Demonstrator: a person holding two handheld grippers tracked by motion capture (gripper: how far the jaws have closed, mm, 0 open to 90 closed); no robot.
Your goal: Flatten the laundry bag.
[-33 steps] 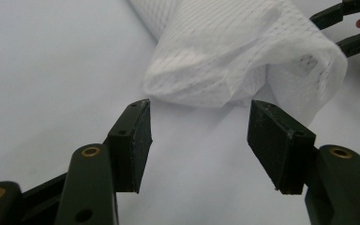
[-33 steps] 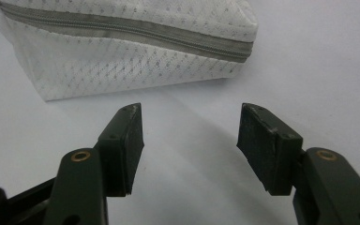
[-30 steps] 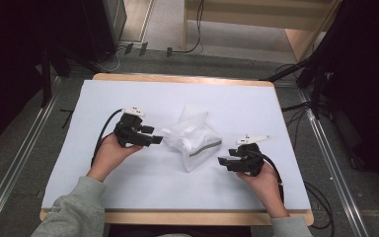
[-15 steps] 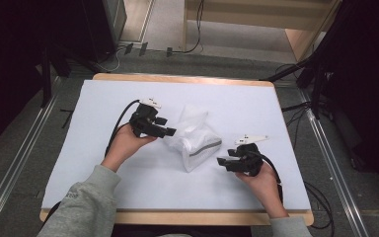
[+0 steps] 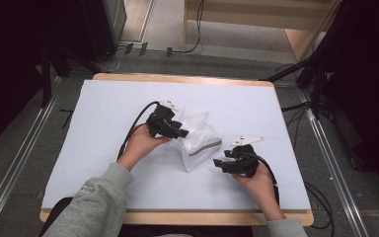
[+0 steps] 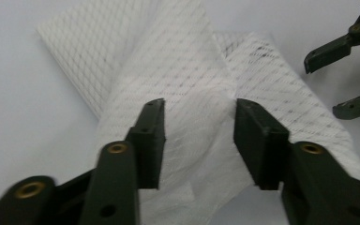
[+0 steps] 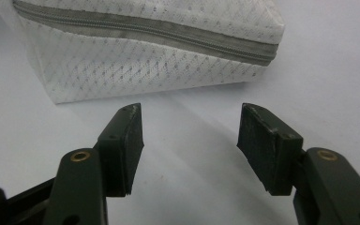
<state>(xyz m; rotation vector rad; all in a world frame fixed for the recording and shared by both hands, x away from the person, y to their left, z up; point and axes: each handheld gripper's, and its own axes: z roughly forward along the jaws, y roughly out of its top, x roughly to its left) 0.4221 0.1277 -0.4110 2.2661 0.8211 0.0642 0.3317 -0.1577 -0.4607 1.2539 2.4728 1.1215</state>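
A white mesh pouch (image 5: 197, 138) with a grey zipper (image 7: 145, 29) lies crumpled in the middle of the white table cover. My left gripper (image 5: 181, 132) sits at the pouch's left side, open, with a raised fold of the mesh (image 6: 192, 108) between its jaws; the jaws stand apart from the fabric. My right gripper (image 5: 217, 163) rests low on the table just right of the pouch (image 7: 136, 61), open, with bare table between its jaws. In the left gripper view the right gripper's jaws (image 6: 342, 75) show at the far right edge.
The white cover (image 5: 103, 113) spans a wooden-edged table (image 5: 177, 216). Cables trail from both grippers (image 5: 133, 129). Metal rails (image 5: 10, 182) run along both sides on the floor, and dark equipment stands behind the table.
My left gripper has moved right and forward from the table's left part onto the pouch's left side. The right gripper has stayed in place.
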